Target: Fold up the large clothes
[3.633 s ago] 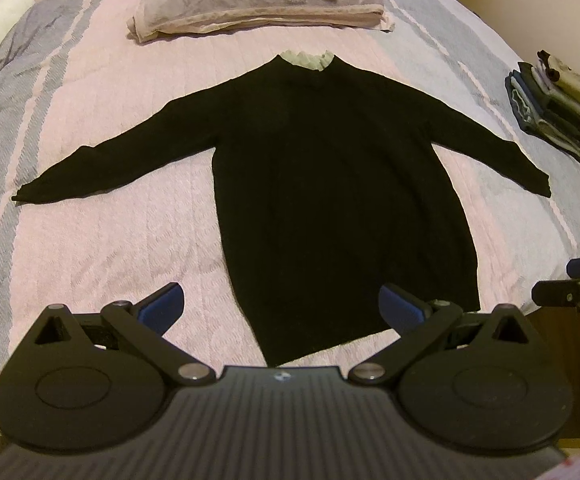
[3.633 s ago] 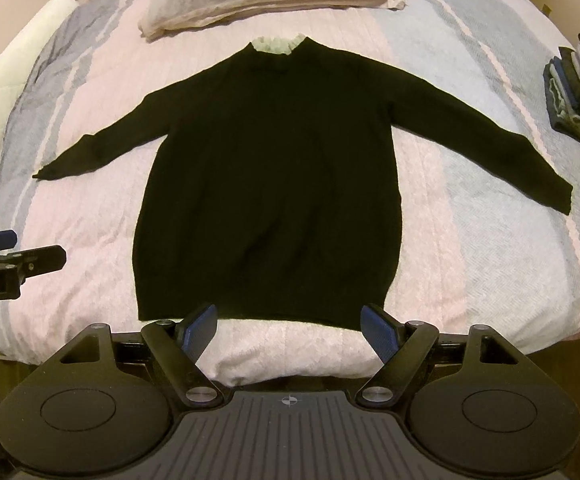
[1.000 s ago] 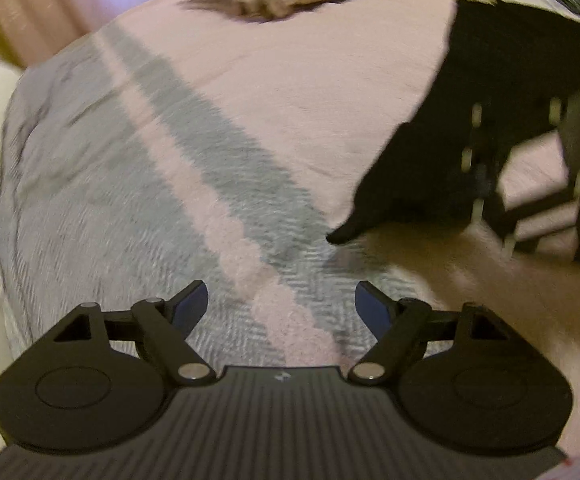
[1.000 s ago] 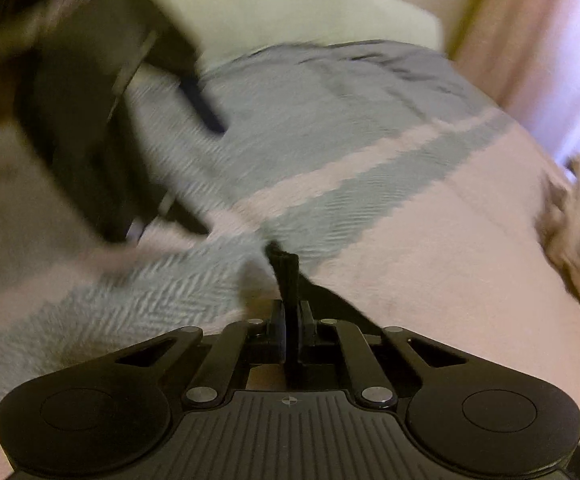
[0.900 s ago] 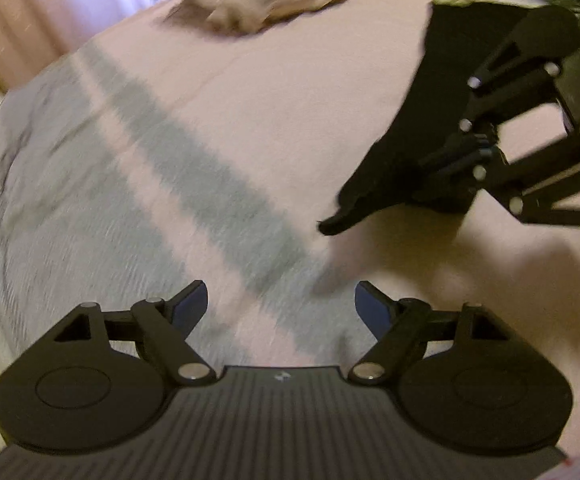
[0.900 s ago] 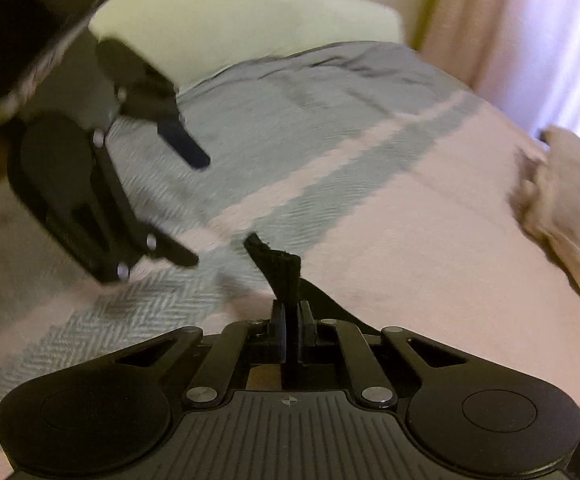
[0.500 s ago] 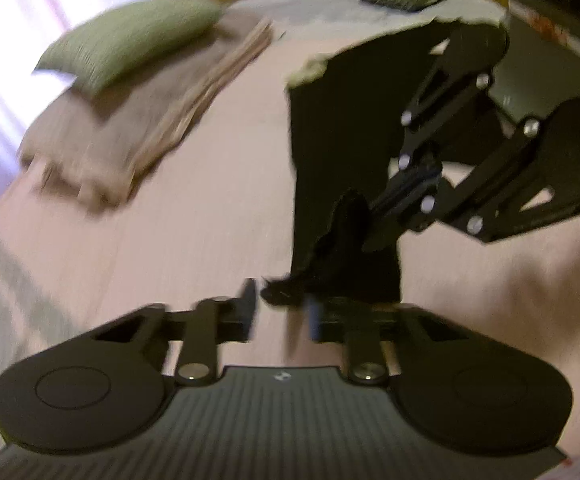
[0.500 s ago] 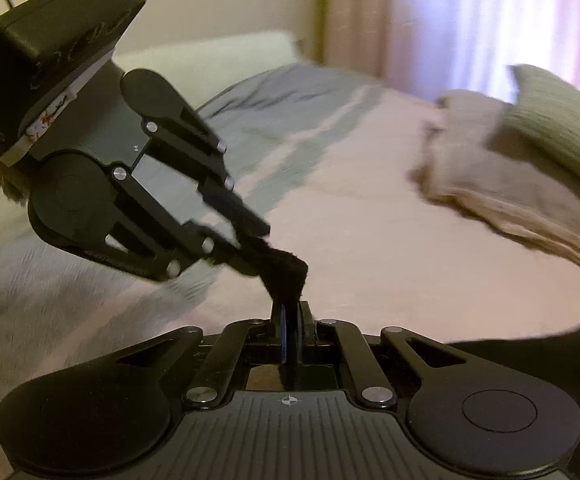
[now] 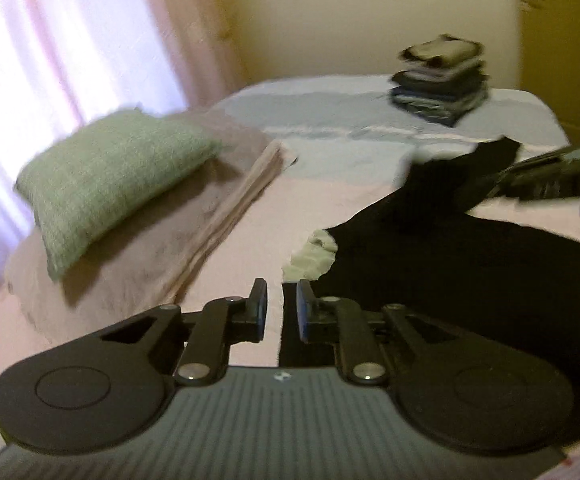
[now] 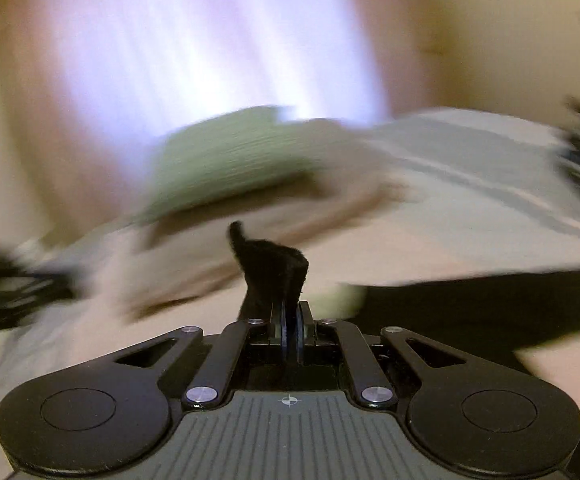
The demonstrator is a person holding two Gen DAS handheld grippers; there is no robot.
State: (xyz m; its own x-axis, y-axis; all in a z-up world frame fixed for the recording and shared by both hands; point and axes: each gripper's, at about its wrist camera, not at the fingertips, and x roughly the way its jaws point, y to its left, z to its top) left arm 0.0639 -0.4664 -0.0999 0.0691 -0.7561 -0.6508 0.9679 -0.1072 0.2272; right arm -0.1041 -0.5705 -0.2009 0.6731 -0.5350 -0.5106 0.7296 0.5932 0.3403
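Two grippers over bed [image 9: 249, 232], right gripper [image 10: 290, 320] pinching black sweater [image 10: 273, 272]

Ahead and to the left of the left gripper [image 9: 281, 310] a bare strip of pink bedspread [image 9: 298, 196] lies open, running toward the far grey stripes; on its left side the green pillow [image 9: 109, 176] on a folded beige blanket [image 9: 193, 220] blocks the way; on its right the black sweater [image 9: 470, 264] covers the bed, with the right gripper [image 9: 546, 178] over its far part; the stack of folded clothes [image 9: 442, 80] occupies the far corner, well apart from the sweater
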